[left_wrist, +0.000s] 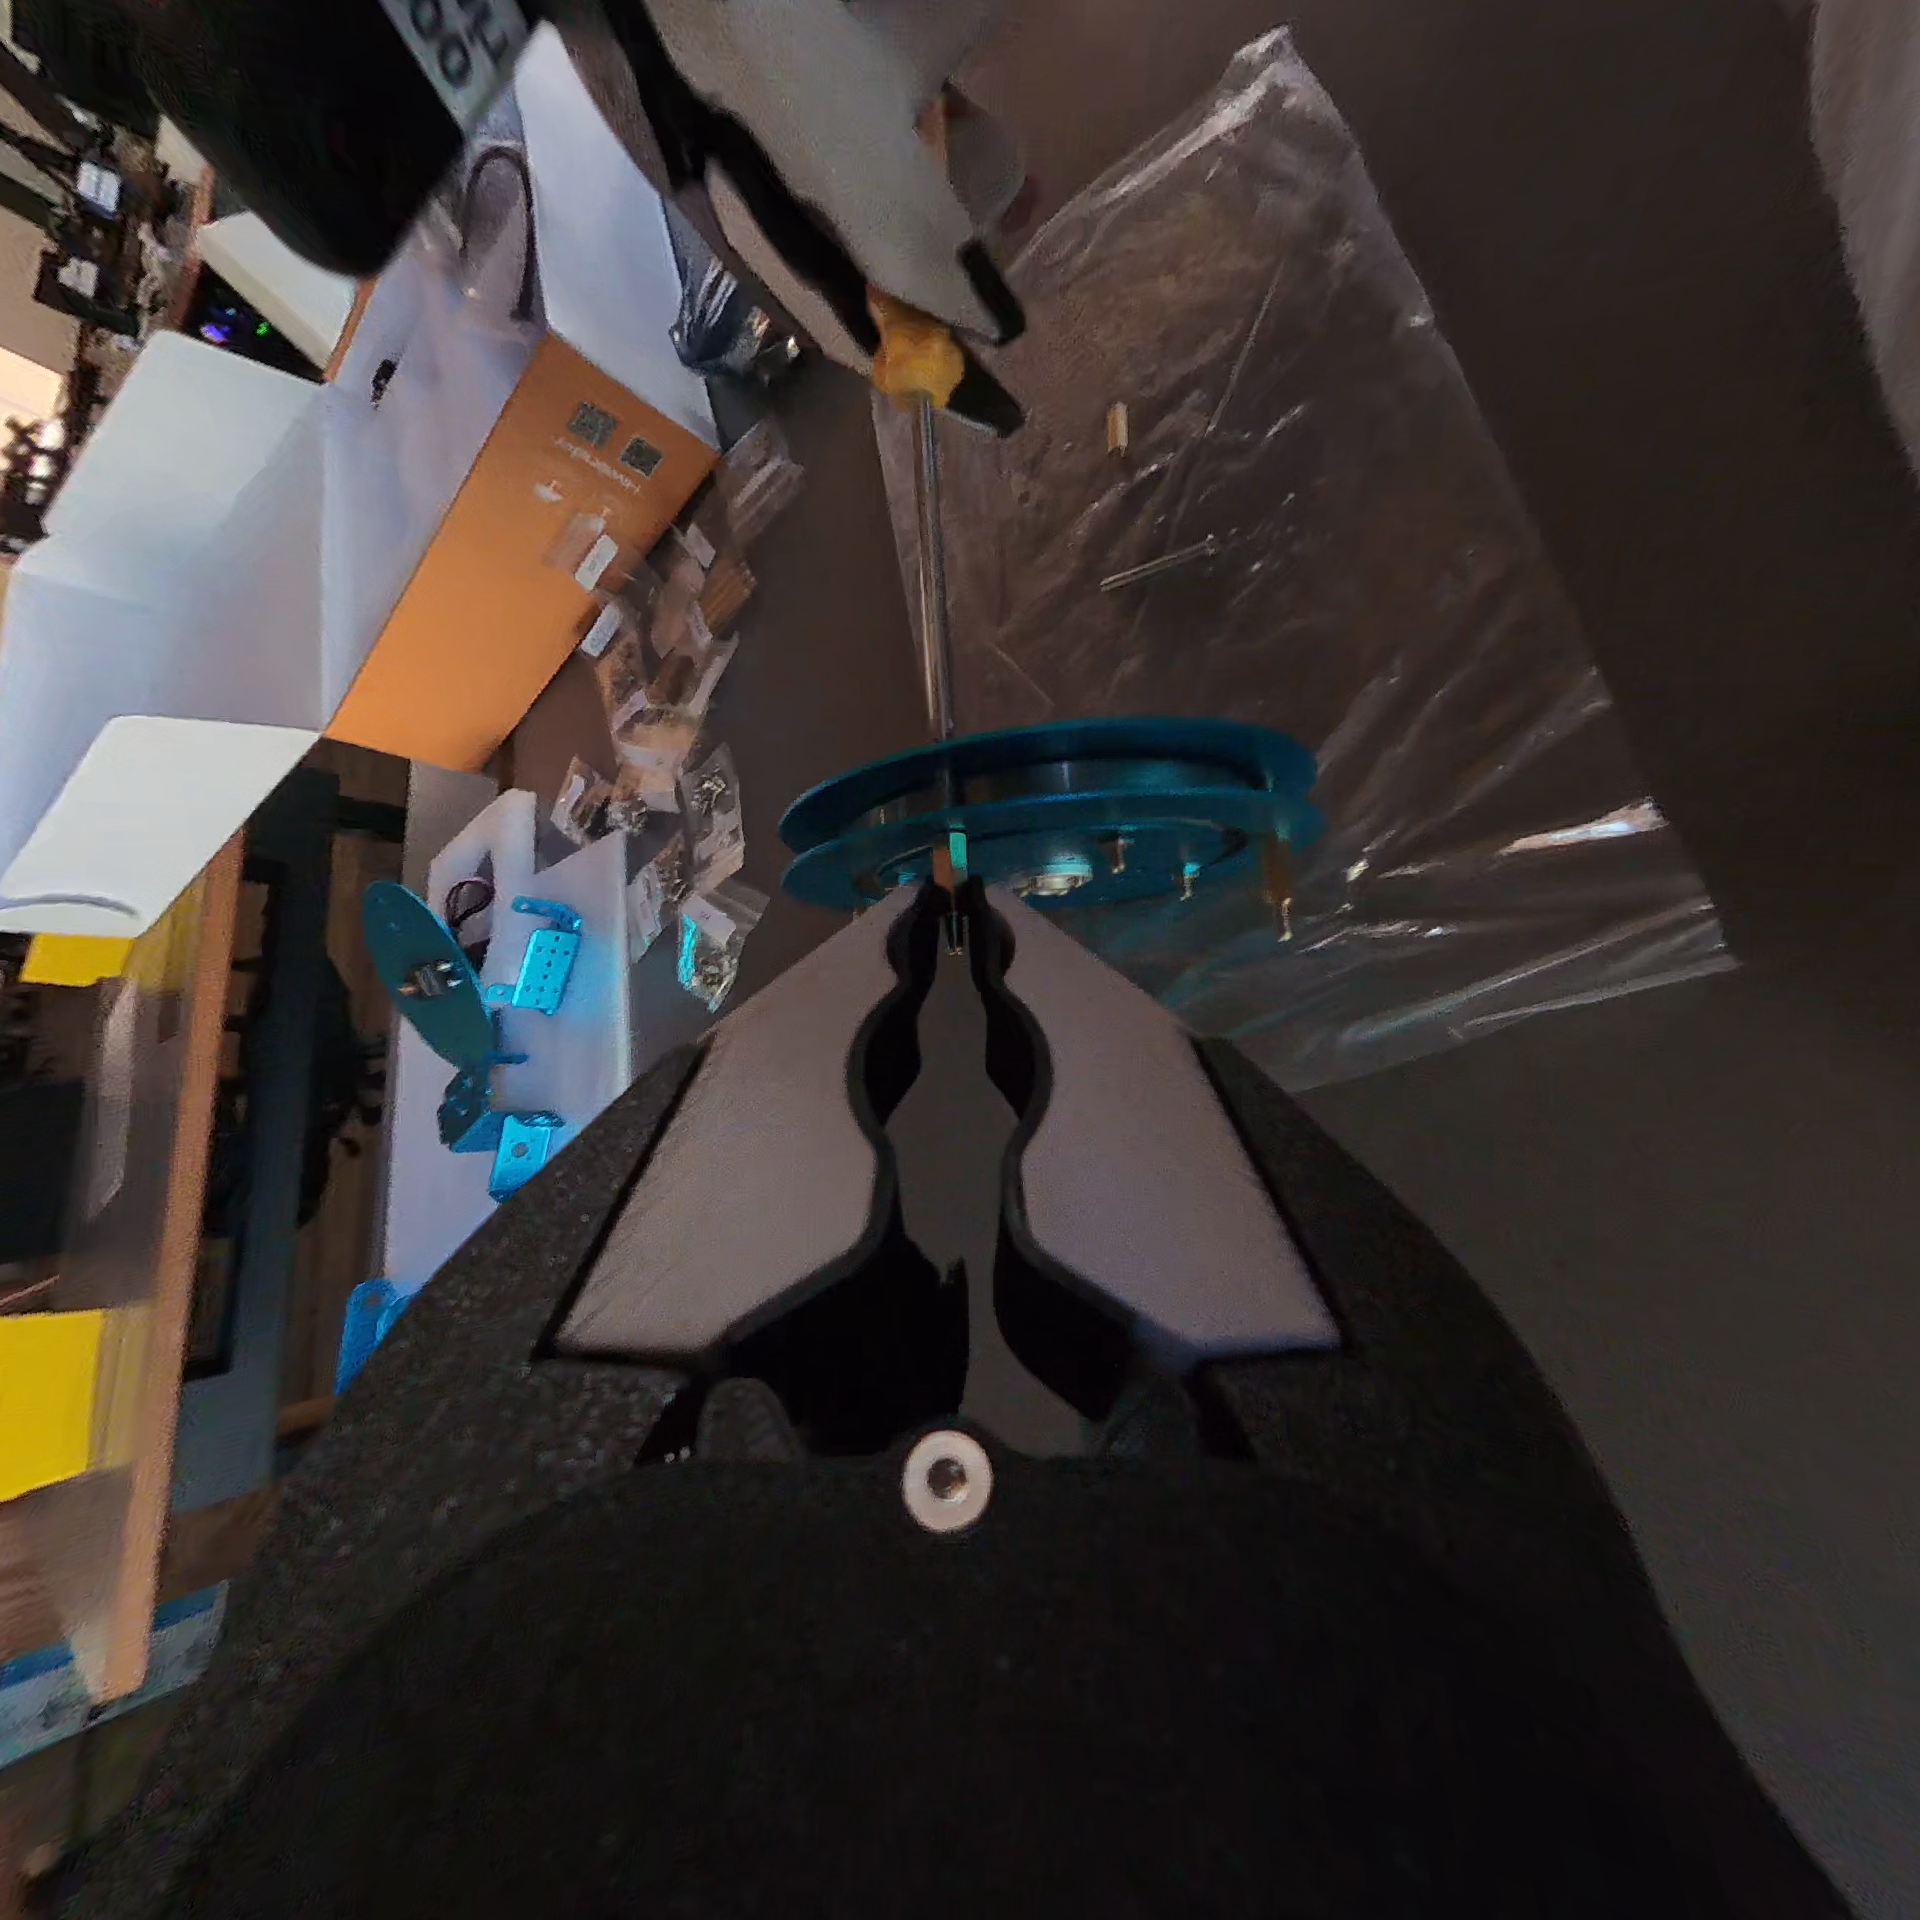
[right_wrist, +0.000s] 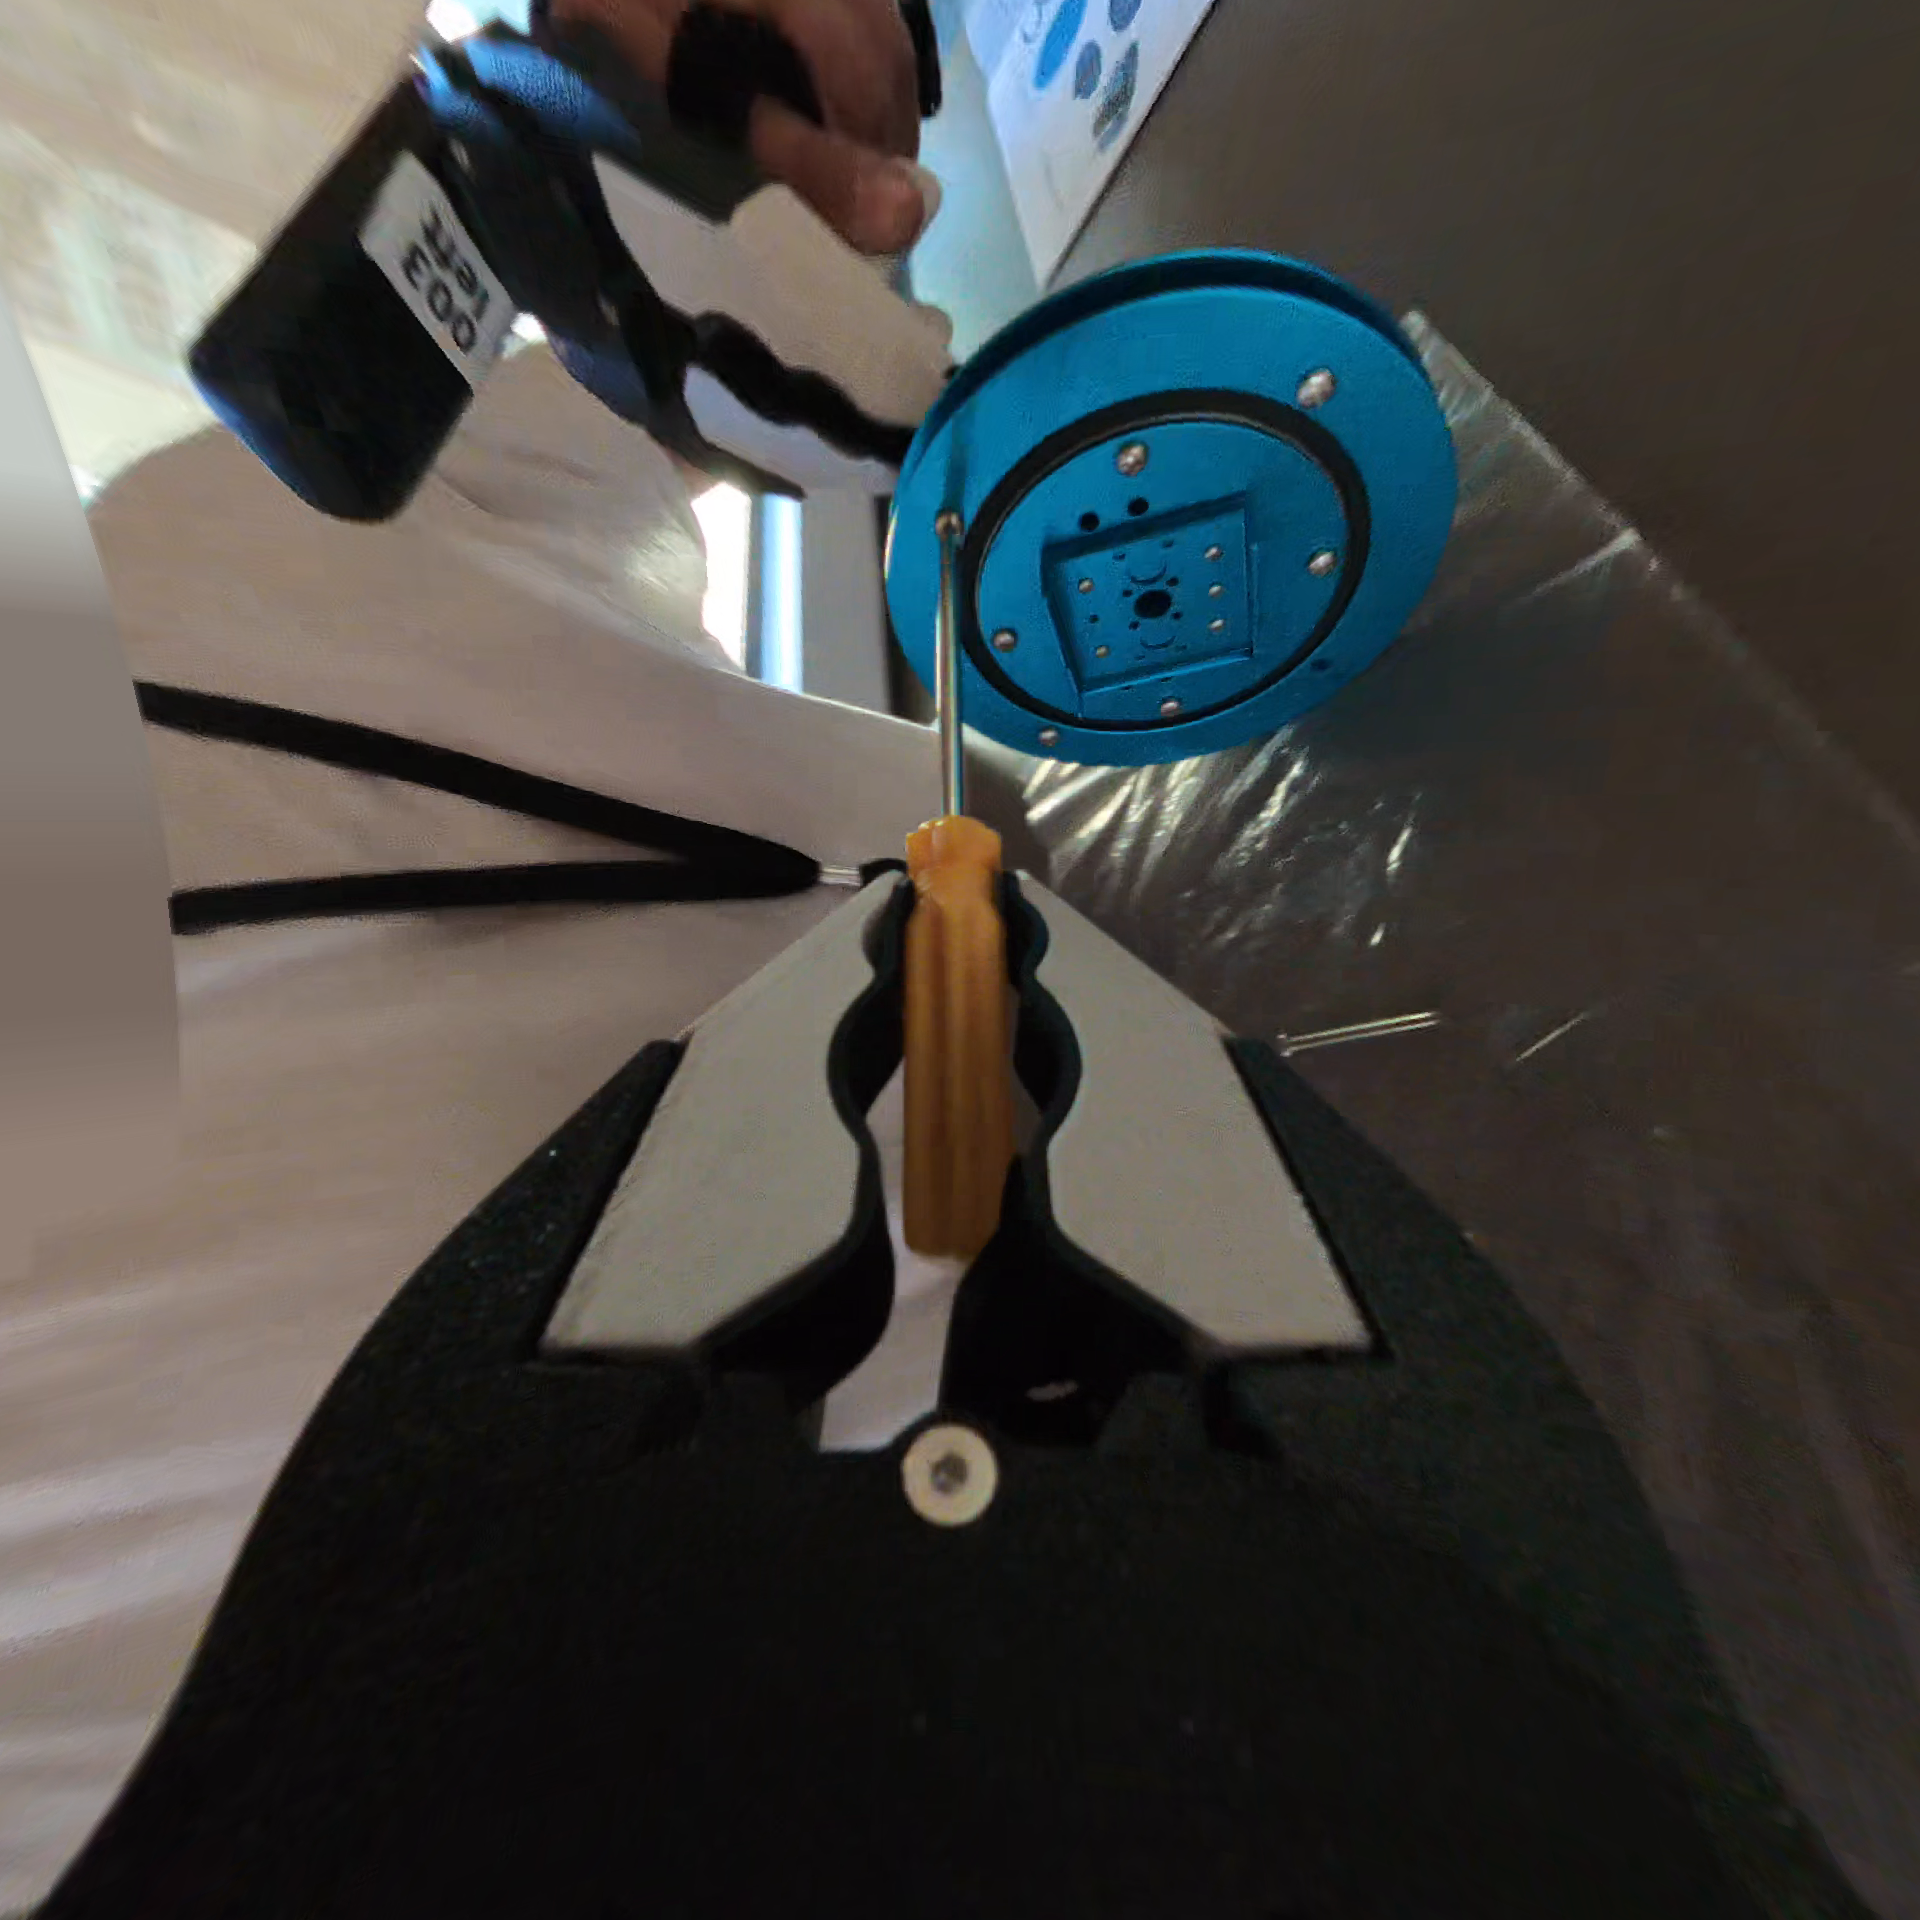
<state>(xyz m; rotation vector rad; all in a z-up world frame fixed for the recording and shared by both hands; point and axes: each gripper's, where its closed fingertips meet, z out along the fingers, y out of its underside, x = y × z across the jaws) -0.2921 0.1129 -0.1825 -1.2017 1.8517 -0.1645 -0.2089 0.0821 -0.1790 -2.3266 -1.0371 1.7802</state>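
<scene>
gripping a small brass standoff (left_wrist: 954, 914) under the blue metal double-disc assembly (left_wrist: 1049, 821), the left gripper (left_wrist: 951, 920) has its jaws nearly closed on it. the right gripper (right_wrist: 951, 894) is clamped around the ribbed amber handle of a screwdriver (right_wrist: 954, 1039), whose thin steel shaft runs straight along the fingers to a screw near the disc's rim. crinkled clear plastic sheet (left_wrist: 1351, 623) lies beneath on the dark table (left_wrist: 1558, 1299). blurred bags of parts (left_wrist: 675, 790) sit well apart.
</scene>
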